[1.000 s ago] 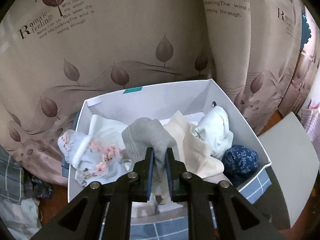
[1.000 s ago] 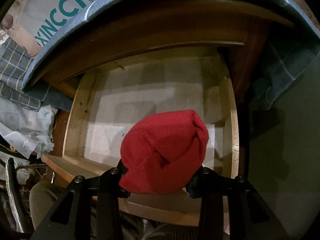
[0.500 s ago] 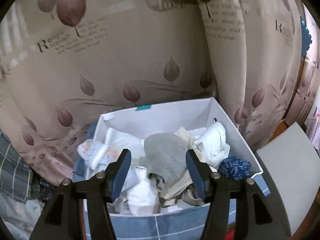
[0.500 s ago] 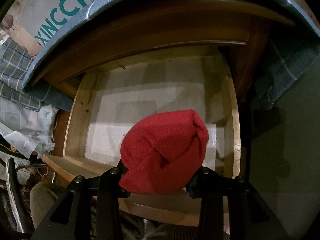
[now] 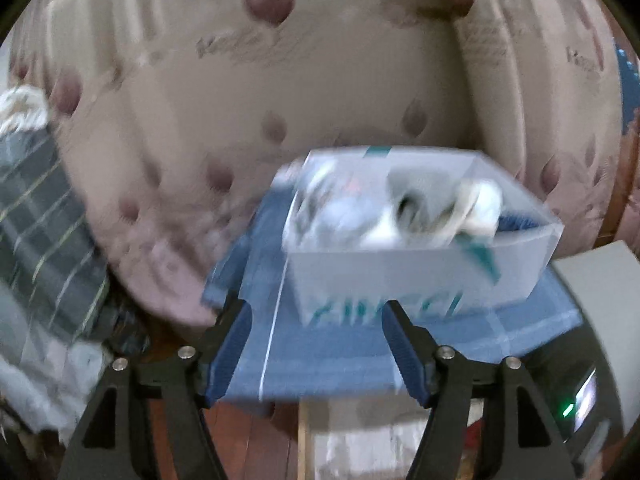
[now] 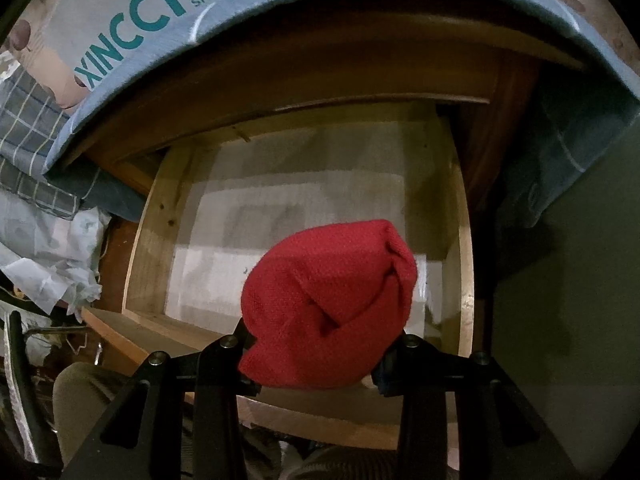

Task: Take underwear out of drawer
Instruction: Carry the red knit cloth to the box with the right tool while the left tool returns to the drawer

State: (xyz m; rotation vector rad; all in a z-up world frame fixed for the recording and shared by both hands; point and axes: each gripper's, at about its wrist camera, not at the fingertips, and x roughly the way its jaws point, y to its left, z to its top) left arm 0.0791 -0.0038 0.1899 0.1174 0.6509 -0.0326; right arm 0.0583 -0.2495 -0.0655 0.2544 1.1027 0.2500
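Since a second ago the left gripper has let go of the grey garment and pulled back from the white shoebox, so the box now sits farther off and to the right in its blurred view. Its jaws are opening, wide apart, with nothing between the blue pads. The box, full of pale and grey underwear, rests on a blue checked cloth in front of a leaf-print curtain.

By contrast, the right gripper has not shifted. It is clamped narrowly on a bundled red garment, held above the near part of the open wooden drawer, whose pale lined floor is otherwise bare. Over the far edge hangs the blue cloth, with the box lettered XINCC on top.
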